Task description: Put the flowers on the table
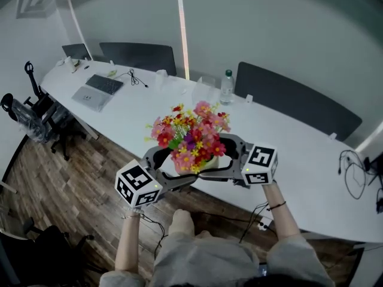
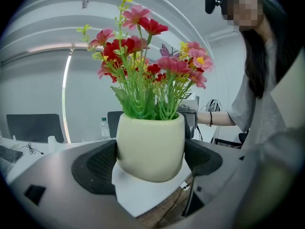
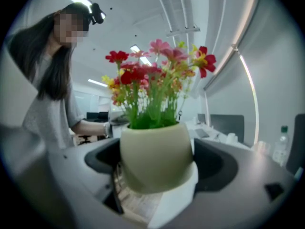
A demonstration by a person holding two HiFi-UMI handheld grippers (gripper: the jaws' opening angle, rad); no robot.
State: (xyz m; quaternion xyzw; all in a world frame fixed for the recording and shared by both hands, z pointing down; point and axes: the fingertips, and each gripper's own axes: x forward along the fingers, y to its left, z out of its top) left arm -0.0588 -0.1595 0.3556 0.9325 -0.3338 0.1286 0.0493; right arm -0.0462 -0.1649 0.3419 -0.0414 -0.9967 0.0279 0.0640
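Note:
A cream flower pot (image 1: 207, 164) of red, pink and yellow flowers (image 1: 190, 134) hangs in the air over the near edge of the long white table (image 1: 299, 154). My left gripper (image 1: 175, 170) comes in from the left and my right gripper (image 1: 230, 158) from the right. Each has its jaws round the pot. In the left gripper view the pot (image 2: 150, 147) fills the gap between the black pads, and the left gripper (image 2: 150, 162) is shut on it. The right gripper view shows the same pot (image 3: 156, 156) with the right gripper (image 3: 157, 168) shut on it.
On the table stand an open laptop (image 1: 96, 90) at the far left, a water bottle (image 1: 227, 86) behind the flowers, and cables (image 1: 353, 167) at the right end. Dark chairs (image 1: 299, 100) line the far side. An office chair (image 1: 36, 109) stands on the wooden floor (image 1: 72, 190).

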